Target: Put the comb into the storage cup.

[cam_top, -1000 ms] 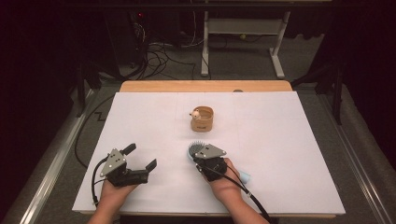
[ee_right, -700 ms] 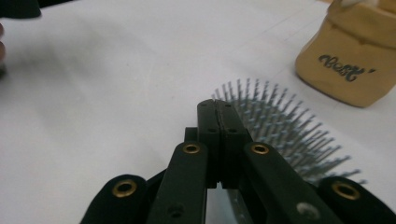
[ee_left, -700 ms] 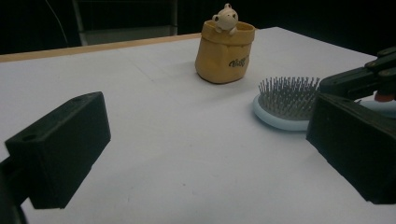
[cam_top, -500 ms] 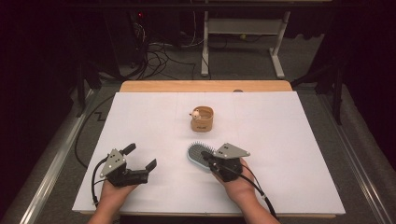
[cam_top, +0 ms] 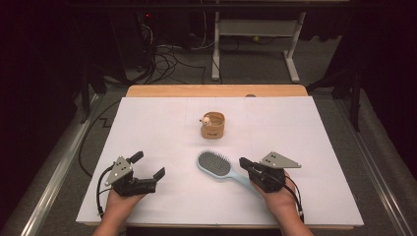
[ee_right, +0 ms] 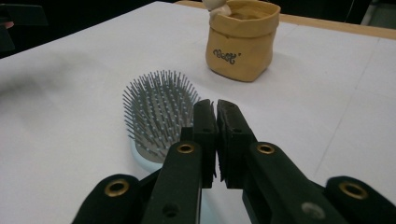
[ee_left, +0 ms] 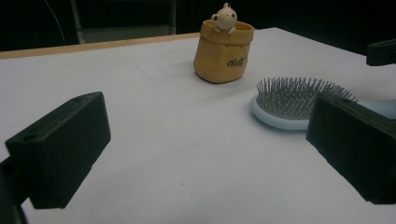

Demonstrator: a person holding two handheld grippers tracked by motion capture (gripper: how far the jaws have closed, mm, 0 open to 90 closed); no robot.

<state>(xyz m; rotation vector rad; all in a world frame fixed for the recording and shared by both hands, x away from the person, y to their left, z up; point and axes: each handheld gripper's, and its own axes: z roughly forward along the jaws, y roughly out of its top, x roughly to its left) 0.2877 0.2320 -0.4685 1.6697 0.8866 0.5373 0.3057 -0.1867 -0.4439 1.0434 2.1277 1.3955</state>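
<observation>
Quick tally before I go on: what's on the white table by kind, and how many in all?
Hairbrush: 1
Tan pouch with a small toy figure at its rim: 1 pouch, 1 figure
Grippers: 2, left gripper, right gripper
Total: 5

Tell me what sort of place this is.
Probably a lab or workshop bench for recording manipulation: a white-covered table, loose cables on the floor behind it, a metal stand, and only a hairbrush and small tan pouch set out.

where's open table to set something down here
Bare patches: the far-left sheet beside the tan pouch, the far-right side past it, and between the left tongs and the hairbrush. Crowded: the near middle, where the brush handle runs under the shut right tongs.
</observation>
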